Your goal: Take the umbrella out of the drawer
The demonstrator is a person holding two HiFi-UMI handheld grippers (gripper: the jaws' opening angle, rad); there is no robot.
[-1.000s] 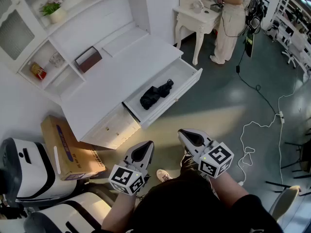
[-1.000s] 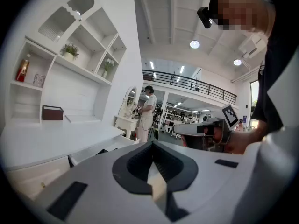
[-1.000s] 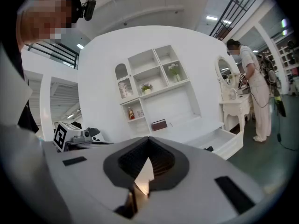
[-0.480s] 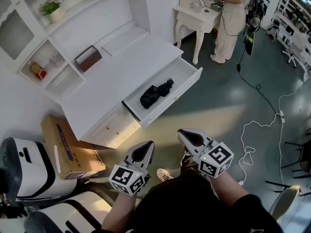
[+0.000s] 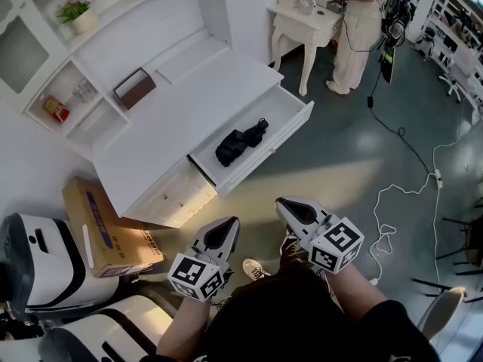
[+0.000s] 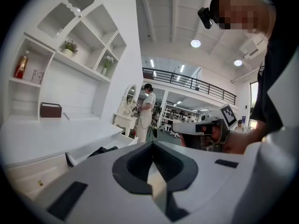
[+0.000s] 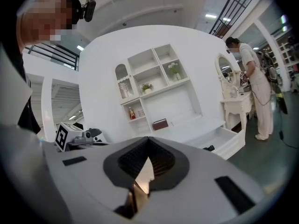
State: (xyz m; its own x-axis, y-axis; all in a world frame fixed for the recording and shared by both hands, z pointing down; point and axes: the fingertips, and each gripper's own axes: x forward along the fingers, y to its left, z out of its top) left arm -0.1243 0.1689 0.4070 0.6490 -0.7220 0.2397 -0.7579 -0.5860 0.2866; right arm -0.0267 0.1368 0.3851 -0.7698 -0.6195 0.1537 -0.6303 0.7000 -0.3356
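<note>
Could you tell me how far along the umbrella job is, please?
Done: the drawer stands open. In hand: nothing; the left gripper and right gripper are both shut and empty, short of the desk. Left: the umbrella lies in the drawer, to be reached, gripped and lifted out.

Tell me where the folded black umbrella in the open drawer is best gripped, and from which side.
Probably the umbrella at its bulky middle, from above, jaws across its width. It lies flat along the open drawer, whose walls block a level approach; its slimmer end offers less to hold.
</note>
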